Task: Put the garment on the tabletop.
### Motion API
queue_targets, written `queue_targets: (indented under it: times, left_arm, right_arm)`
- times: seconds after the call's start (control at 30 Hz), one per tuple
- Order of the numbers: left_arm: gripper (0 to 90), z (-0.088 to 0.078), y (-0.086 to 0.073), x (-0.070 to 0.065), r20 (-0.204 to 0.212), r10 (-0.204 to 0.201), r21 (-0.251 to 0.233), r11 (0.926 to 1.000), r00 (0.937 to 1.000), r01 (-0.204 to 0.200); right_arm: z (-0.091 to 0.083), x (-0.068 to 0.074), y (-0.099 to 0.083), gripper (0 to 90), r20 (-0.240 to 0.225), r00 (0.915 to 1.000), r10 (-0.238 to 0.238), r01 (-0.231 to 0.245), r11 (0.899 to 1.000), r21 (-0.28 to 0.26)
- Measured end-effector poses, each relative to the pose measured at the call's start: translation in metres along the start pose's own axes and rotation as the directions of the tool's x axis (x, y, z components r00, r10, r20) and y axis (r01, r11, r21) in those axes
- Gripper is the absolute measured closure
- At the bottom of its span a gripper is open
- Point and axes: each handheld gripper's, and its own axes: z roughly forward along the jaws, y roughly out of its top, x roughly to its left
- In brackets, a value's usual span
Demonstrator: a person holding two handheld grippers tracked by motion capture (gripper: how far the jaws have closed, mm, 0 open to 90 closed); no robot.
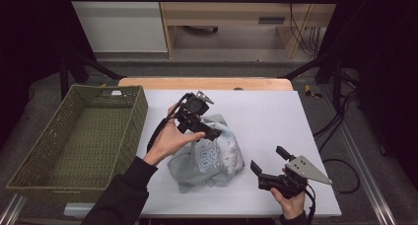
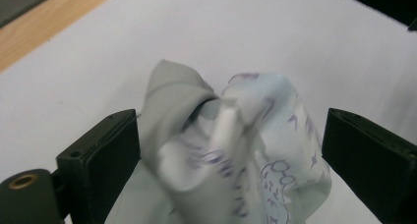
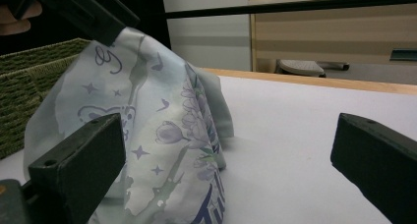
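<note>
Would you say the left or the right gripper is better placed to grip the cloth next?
Probably left: the left gripper hangs over the cloth, its open jaws straddling a raised fold. The right gripper waits open beside the cloth.

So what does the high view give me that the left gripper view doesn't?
High view alone: the green woven basket left of the white table, both hands, and the right tool, open and clear of the cloth. Left gripper view alone: a close look along the left tool, its jaws spread on either side of the bunched fabric, not closed. Both: the pale printed cloth on the table.
</note>
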Motion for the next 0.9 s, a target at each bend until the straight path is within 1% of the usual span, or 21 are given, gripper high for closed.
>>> queue_targets:
  times: [0.03, 0.07, 0.1, 0.13, 0.23, 0.3, 0.43, 0.47, 0.5, 0.53, 0.57, 0.6, 0.63, 0.67, 0.73, 0.77, 0.8, 0.83, 0.87, 0.9]
  left_arm:
    - [5.9, -0.003, -0.001, 0.001, -0.006, -0.004, -0.018, 0.9998, 1.0000, 0.004]
    - [5.7, -0.006, -0.002, 0.001, -0.015, -0.006, -0.038, 0.9992, 0.9999, 0.006]
    - [5.4, -0.009, -0.003, 0.003, -0.023, -0.003, -0.047, 0.9989, 0.9997, 0.001]
    - [5.0, -0.012, -0.004, 0.003, -0.027, -0.016, -0.071, 0.9973, 0.9995, 0.015]
    - [5.2, -0.020, -0.010, 0.005, -0.033, -0.025, -0.123, 0.9922, 0.9992, 0.020]
    - [5.6, -0.025, -0.016, 0.006, -0.028, -0.028, -0.153, 0.9879, 0.9992, 0.024]
    - [5.7, -0.034, -0.031, 0.009, -0.027, -0.041, -0.223, 0.9743, 0.9988, 0.034]
    - [5.7, -0.037, -0.036, 0.010, -0.023, -0.046, -0.240, 0.9699, 0.9987, 0.039]
    - [6.3, -0.038, -0.040, 0.010, -0.018, -0.051, -0.252, 0.9667, 0.9985, 0.045]
    - [6.0, -0.040, -0.045, 0.011, -0.023, -0.053, -0.261, 0.9641, 0.9983, 0.045]
    - [6.0, -0.040, -0.045, 0.011, -0.023, -0.053, -0.261, 0.9641, 0.9983, 0.045]
    - [6.0, -0.042, -0.053, 0.012, -0.040, -0.056, -0.275, 0.9606, 0.9977, 0.043]
    - [6.1, -0.043, -0.058, 0.012, -0.040, -0.060, -0.287, 0.9567, 0.9974, 0.046]
    - [6.6, -0.044, -0.063, 0.013, -0.032, -0.066, -0.295, 0.9539, 0.9973, 0.053]
    - [6.7, -0.046, -0.073, 0.015, -0.036, -0.075, -0.317, 0.9465, 0.9965, 0.060]
    - [6.5, -0.046, -0.073, 0.015, -0.036, -0.075, -0.317, 0.9465, 0.9965, 0.060]
    - [6.2, -0.047, -0.078, 0.016, -0.036, -0.083, -0.328, 0.9423, 0.9959, 0.067]
    - [6.3, -0.049, -0.088, 0.018, -0.038, -0.091, -0.355, 0.9320, 0.9951, 0.072]
    - [6.3, -0.049, -0.094, 0.018, -0.041, -0.098, -0.371, 0.9256, 0.9944, 0.076]
    - [6.4, -0.050, -0.099, 0.019, -0.039, -0.103, -0.377, 0.9227, 0.9939, 0.081]
  right_arm:
    - [0.001, -0.001, 0.000, 0.2, 0.010, 0.9999, -0.011, 0.011, 1.000, -0.008]
    - [0.001, -0.001, 0.000, 0.2, 0.008, 0.9999, -0.009, 0.009, 1.000, -0.009]
    - [0.001, -0.001, 0.000, 0.2, 0.009, 0.9999, -0.011, 0.011, 1.000, -0.010]
    - [0.001, -0.001, 0.000, 0.2, 0.010, 0.9999, -0.001, 0.001, 1.000, -0.006]
    - [0.001, -0.002, 0.000, 0.2, 0.007, 0.9999, -0.010, 0.011, 1.000, -0.013]
    - [0.002, -0.002, 0.000, 0.2, 0.004, 0.9999, -0.012, 0.012, 1.000, -0.012]
    - [0.001, -0.001, 0.000, 0.2, 0.007, 1.0000, -0.005, 0.005, 1.000, -0.006]
    - [0.001, -0.002, 0.000, 0.2, 0.005, 0.9999, -0.011, 0.011, 1.000, -0.008]
    - [0.001, -0.002, 0.000, 0.2, 0.006, 1.0000, -0.008, 0.008, 1.000, -0.007]
    - [0.001, -0.002, 0.000, 0.2, 0.008, 0.9999, -0.007, 0.007, 1.000, -0.007]
    - [0.001, -0.002, 0.000, 0.2, 0.008, 0.9999, -0.007, 0.007, 1.000, -0.007]
    - [0.001, -0.002, 0.000, 0.2, 0.009, 0.9999, -0.007, 0.007, 1.000, -0.004]
    - [0.001, -0.002, 0.000, 0.2, 0.010, 0.9999, -0.002, 0.002, 1.000, -0.005]
    - [0.001, -0.002, 0.000, 0.2, 0.009, 1.0000, -0.003, 0.003, 1.000, -0.005]
    - [0.001, -0.002, 0.001, 0.2, 0.009, 0.9999, -0.014, 0.014, 1.000, -0.007]
    - [0.000, -0.002, 0.001, 0.2, 0.007, 0.9999, -0.014, 0.014, 1.000, -0.003]
    - [0.000, -0.002, 0.001, 0.2, 0.008, 0.9999, -0.014, 0.014, 1.000, -0.002]
    - [0.000, -0.001, 0.001, 0.2, 0.009, 0.9999, -0.004, 0.004, 1.000, -0.004]
    - [0.000, -0.002, 0.001, 0.2, 0.010, 0.9999, -0.014, 0.014, 1.000, -0.006]
    - [0.000, -0.002, 0.002, 0.2, 0.011, 0.9999, -0.009, 0.009, 1.000, -0.007]
